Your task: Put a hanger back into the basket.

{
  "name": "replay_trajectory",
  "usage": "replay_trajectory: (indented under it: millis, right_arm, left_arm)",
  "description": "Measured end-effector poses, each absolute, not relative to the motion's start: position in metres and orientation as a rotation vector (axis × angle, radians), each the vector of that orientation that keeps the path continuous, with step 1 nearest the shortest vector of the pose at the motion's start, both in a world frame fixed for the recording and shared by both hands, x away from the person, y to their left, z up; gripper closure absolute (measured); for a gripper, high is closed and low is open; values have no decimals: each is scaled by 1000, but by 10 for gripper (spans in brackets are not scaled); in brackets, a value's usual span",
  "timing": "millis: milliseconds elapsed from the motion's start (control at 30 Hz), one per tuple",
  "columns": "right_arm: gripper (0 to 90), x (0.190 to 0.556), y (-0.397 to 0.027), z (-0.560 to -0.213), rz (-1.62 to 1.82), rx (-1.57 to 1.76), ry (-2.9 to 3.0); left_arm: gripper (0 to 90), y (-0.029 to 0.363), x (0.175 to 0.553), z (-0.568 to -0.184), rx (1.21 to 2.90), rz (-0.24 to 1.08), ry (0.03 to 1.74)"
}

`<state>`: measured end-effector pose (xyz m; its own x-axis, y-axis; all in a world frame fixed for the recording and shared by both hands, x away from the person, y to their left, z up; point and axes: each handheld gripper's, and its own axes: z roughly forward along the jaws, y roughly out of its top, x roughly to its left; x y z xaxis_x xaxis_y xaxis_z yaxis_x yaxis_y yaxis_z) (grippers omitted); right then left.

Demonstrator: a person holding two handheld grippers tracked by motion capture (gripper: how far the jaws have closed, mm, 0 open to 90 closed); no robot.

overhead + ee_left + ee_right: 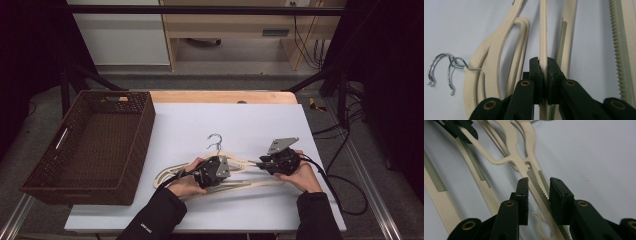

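Several cream plastic hangers [167,173] lie stacked on the white mat, their metal hooks [215,140] pointing away from me. My left gripper [231,175] comes in from the left and is shut on one thin cream bar [543,37], pinched flat between its pads. The hooks [441,67] show to the left of that bar. My right gripper [260,163] faces it from the right and stands open around a hanger arm with a ribbed strip [537,185]. A gap shows beside its left pad. The left gripper's jaws [461,130] appear farther off, clamped on a bar.
A brown wicker basket [144,142] with nothing in it stands at the table's left side. The white mat [240,115] stretches bare behind the hangers. Black cables [345,192] trail off the right edge. More ribbed hanger bars [622,50] lie beside the gripped one.
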<state>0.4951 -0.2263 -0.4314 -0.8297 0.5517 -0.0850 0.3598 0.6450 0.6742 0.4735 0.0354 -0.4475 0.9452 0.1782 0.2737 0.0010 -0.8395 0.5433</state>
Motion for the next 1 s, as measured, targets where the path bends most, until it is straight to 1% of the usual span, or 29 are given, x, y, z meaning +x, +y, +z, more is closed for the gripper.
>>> replay_trajectory:
  millis: [100, 133, 267, 333, 400, 433, 467, 567, 667, 700, 800, 833, 867, 900, 933, 967, 1000]
  right_arm:
    - [648, 495, -225, -430, 1002, 736, 2583]
    - [614, 494, -222, -429, 1012, 725, 2595]
    - [541, 493, -211, -433, 955, 672, 2648]
    - [545, 493, -209, -435, 945, 662, 2666]
    - [607, 494, -207, -439, 901, 635, 2697]
    - [607, 494, -207, -439, 901, 635, 2697]
    - [691, 494, -208, -439, 906, 616, 2701]
    - [709, 492, -210, -436, 916, 621, 2700]
    - [742, 491, -211, -436, 908, 556, 2720]
    - [752, 490, -211, -436, 906, 544, 2723]
    - [783, 489, -210, -435, 919, 524, 2722]
    - [788, 488, -211, -434, 922, 521, 2719]
    - [788, 488, -211, -434, 922, 521, 2719]
    - [792, 487, -212, -433, 909, 521, 2707]
    - [792, 487, -213, -433, 911, 523, 2705]
    - [792, 487, -213, -433, 911, 523, 2705]
    - [792, 486, -213, -432, 920, 513, 2696]
  left_arm:
    - [846, 36, 471, -447, 2515, 419, 124]
    - [846, 37, 469, -444, 2524, 436, 92]
    - [846, 37, 467, -444, 2541, 468, 58]
    - [846, 37, 467, -444, 2541, 466, 57]
    - [846, 37, 467, -445, 2542, 466, 50]
    - [846, 37, 467, -445, 2540, 465, 49]
    - [845, 36, 467, -446, 2559, 461, 42]
    - [841, 36, 468, -447, 2565, 456, 47]
    - [818, 37, 471, -447, 2562, 439, 95]
    - [798, 37, 471, -447, 2562, 439, 95]
    - [656, 43, 477, -441, 2531, 382, 172]
    - [595, 46, 478, -439, 2513, 357, 198]
    - [549, 46, 478, -439, 2513, 357, 198]
    - [513, 52, 481, -432, 2481, 352, 247]
    - [456, 52, 481, -432, 2481, 352, 247]
    - [456, 56, 483, -428, 2454, 342, 279]
    - [367, 61, 485, -424, 2422, 328, 318]
